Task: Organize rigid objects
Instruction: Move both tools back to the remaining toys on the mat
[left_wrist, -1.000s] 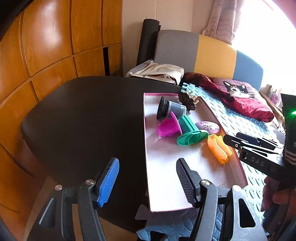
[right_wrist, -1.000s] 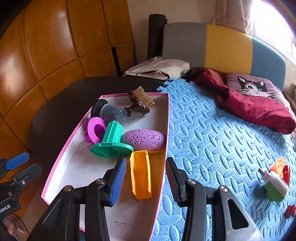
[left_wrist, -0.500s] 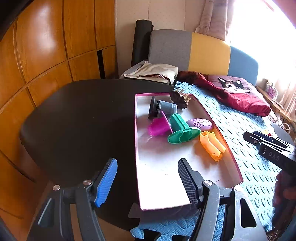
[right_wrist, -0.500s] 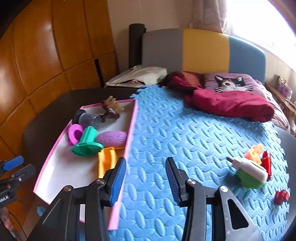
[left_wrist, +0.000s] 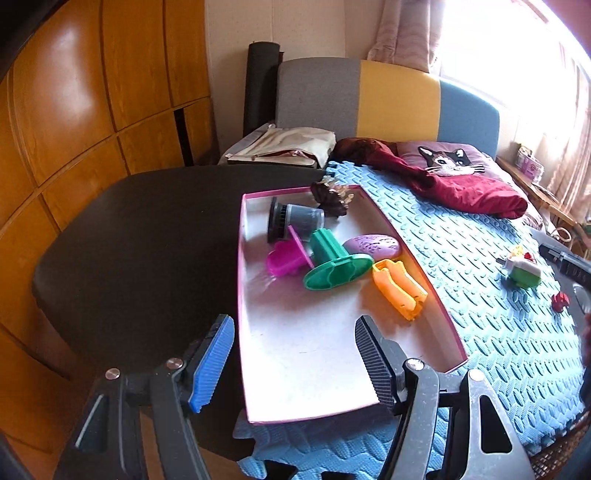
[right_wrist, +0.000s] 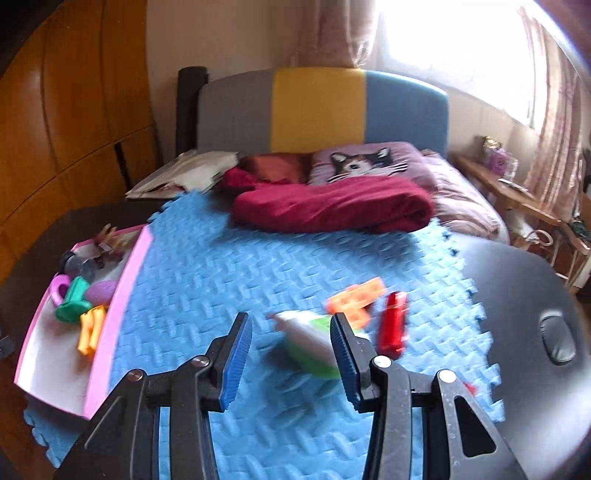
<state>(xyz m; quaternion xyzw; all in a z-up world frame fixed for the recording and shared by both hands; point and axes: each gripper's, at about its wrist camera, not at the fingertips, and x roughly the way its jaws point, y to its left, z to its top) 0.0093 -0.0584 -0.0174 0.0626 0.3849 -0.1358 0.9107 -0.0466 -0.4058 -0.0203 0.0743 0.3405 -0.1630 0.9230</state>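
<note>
A pink-rimmed tray (left_wrist: 295, 343) lies on the blue foam mat (left_wrist: 480, 280). It holds a grey cup brush (left_wrist: 295, 219), a magenta piece (left_wrist: 286, 258), a green stand (left_wrist: 332, 264), a purple oval (left_wrist: 373, 245), an orange piece (left_wrist: 399, 288) and a brown comb (left_wrist: 330, 197). My left gripper (left_wrist: 295, 363) is open and empty over the tray's near end. My right gripper (right_wrist: 291, 354) is open and empty, just before a white-and-green object (right_wrist: 310, 343). An orange block (right_wrist: 356, 301) and a red piece (right_wrist: 393, 326) lie beside it. The tray also shows in the right wrist view (right_wrist: 122, 295).
A dark round table (left_wrist: 140, 236) carries the mat. A red blanket (right_wrist: 332, 206) and cat pillow (right_wrist: 369, 162) lie on the bed behind. A beige bag (left_wrist: 284, 147) sits at the back. Wooden cabinets (left_wrist: 74, 110) stand on the left. A small red piece (left_wrist: 559, 299) lies on the mat.
My right gripper has swung right, away from the tray and the orange piece in it, toward the loose objects on the mat. My left gripper has pulled back slightly; both stay open.
</note>
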